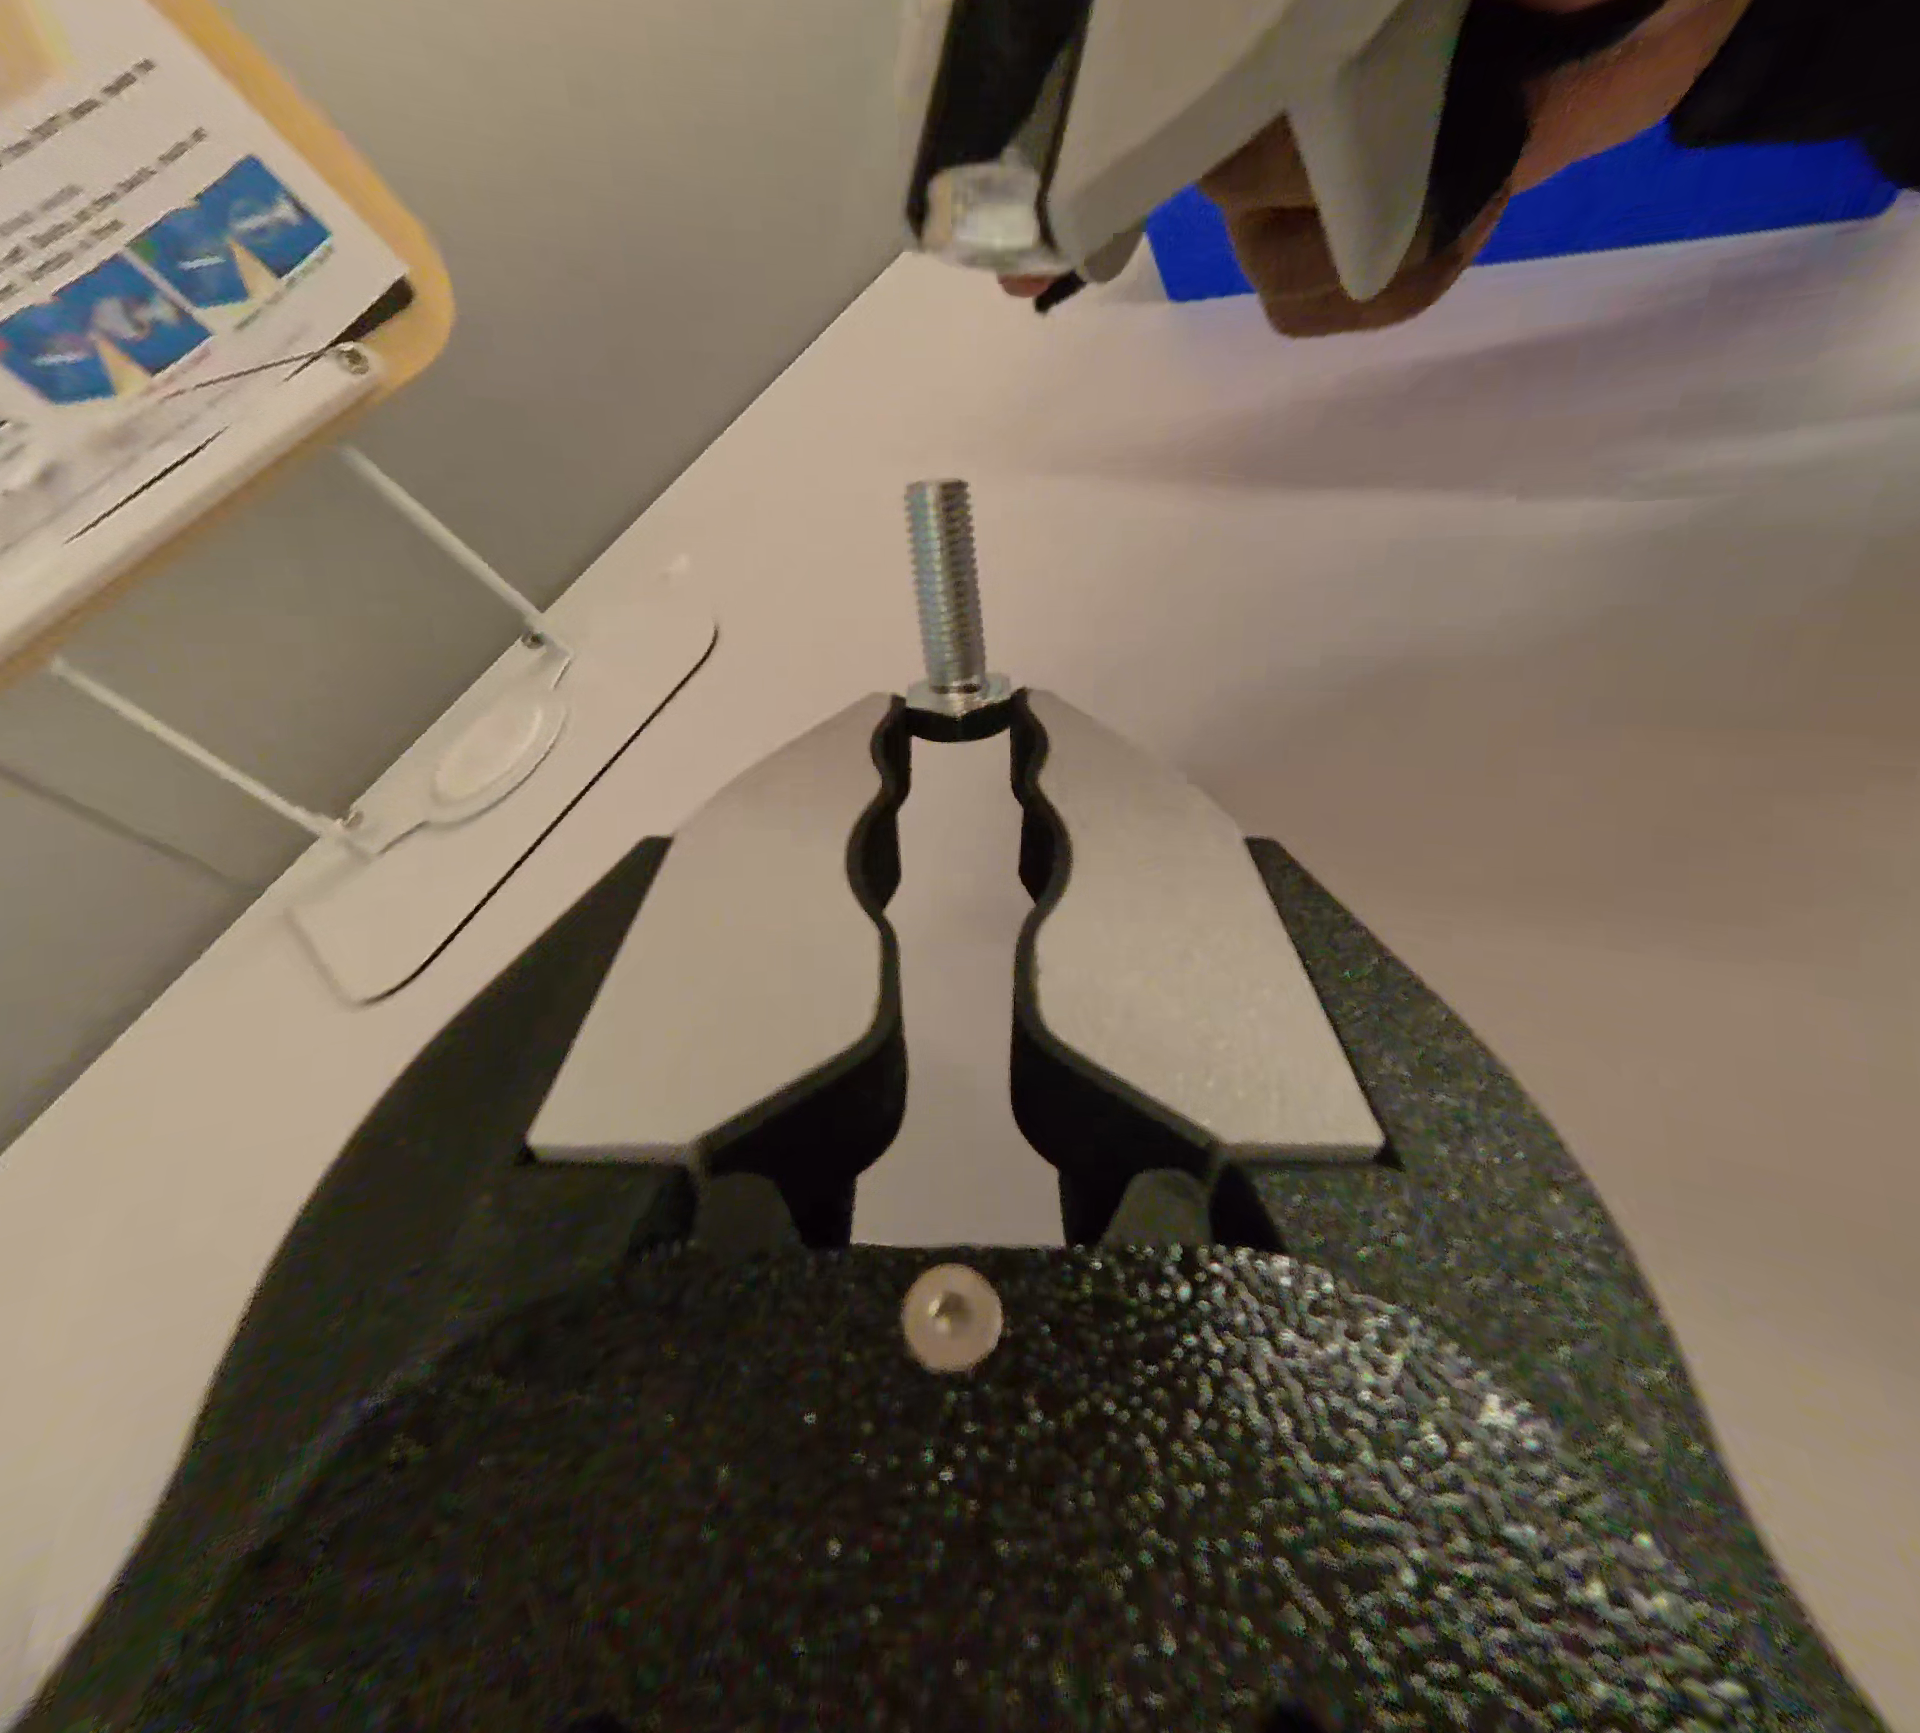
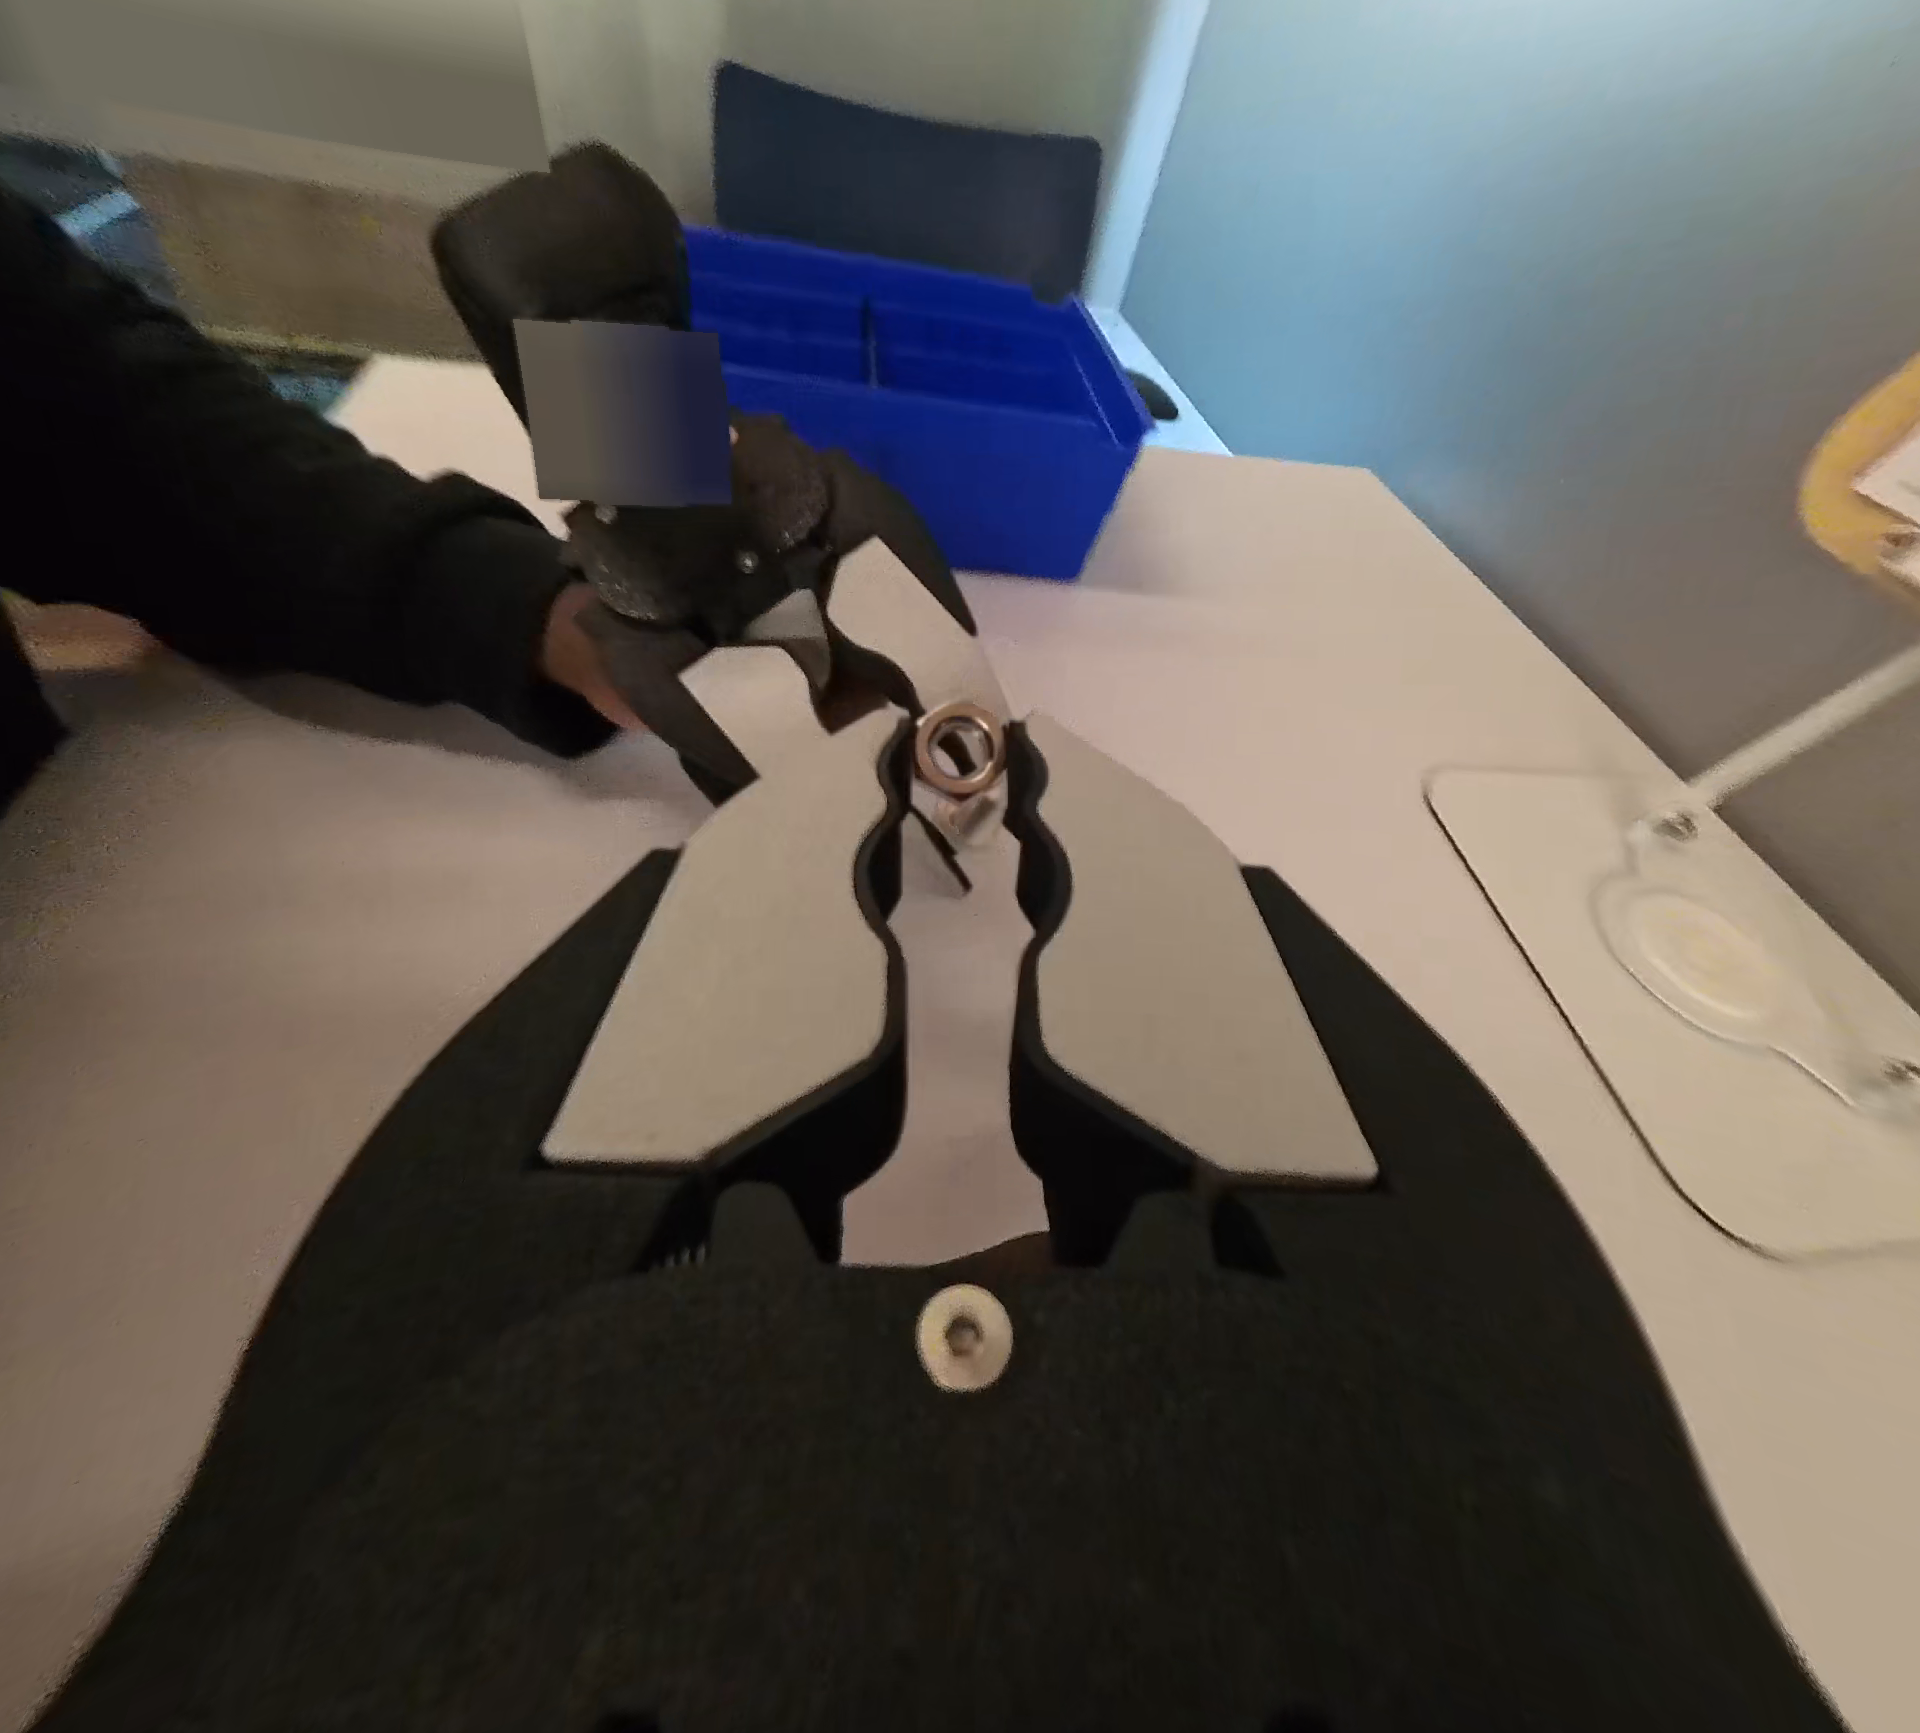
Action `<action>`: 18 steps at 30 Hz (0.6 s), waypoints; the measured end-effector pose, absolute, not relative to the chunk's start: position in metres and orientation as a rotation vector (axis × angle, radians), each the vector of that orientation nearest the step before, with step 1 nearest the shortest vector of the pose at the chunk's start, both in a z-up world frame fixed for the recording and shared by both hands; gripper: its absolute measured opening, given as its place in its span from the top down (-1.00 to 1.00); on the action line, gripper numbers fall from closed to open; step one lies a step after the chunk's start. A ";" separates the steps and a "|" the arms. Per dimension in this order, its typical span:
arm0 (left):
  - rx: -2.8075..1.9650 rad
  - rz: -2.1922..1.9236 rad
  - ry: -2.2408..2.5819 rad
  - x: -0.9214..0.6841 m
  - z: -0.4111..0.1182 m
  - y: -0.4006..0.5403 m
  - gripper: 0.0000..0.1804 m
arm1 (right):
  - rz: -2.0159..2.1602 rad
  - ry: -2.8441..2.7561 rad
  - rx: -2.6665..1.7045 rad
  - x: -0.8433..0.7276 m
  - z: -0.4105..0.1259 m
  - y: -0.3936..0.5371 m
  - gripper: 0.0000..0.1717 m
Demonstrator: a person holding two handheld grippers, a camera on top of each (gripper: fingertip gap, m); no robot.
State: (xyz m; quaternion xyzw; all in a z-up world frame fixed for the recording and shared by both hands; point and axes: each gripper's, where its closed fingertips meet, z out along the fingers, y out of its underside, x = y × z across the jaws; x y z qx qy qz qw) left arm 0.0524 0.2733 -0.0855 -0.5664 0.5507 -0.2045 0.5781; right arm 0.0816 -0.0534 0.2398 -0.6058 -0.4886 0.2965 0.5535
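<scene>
My left gripper (image 1: 958, 715) is shut on the hexagonal head of a silver bolt (image 1: 943, 587), whose threaded shank stands upright above the fingertips over the white table (image 1: 1455, 748). My right gripper (image 2: 958, 753) is shut on a silver hex nut (image 2: 958, 751), gripped by its flats with its hole facing the camera. In the left wrist view the right gripper (image 1: 992, 229) hangs above the bolt with the nut (image 1: 982, 213) at its tips, a short gap over the shank's end. In the right wrist view the left gripper (image 2: 914, 748) sits just behind and under the nut.
A blue divided bin (image 2: 914, 395) stands at the table's far edge. A wooden board with a printed sheet (image 1: 197, 260) stands on white wire legs at the table's side, fixed to a clear plate (image 2: 1704, 966). A person's dark sleeve (image 2: 260, 540) reaches in from the left. Left tips to right tips: about 45 cm. The clear plate (image 2: 1704, 966) lies some 20 cm from my left tips, 35 cm from my right tips.
</scene>
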 end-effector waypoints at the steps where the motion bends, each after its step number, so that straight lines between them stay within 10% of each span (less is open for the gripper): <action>1: -1.319 -0.473 1.293 0.057 -0.089 0.273 0.80 | 0.675 -1.157 -1.440 0.087 0.235 -0.053 0.80; 18: -1.321 -0.396 1.385 0.059 -0.116 0.265 0.81 | 0.579 -1.255 -1.512 0.080 0.189 -0.049 0.81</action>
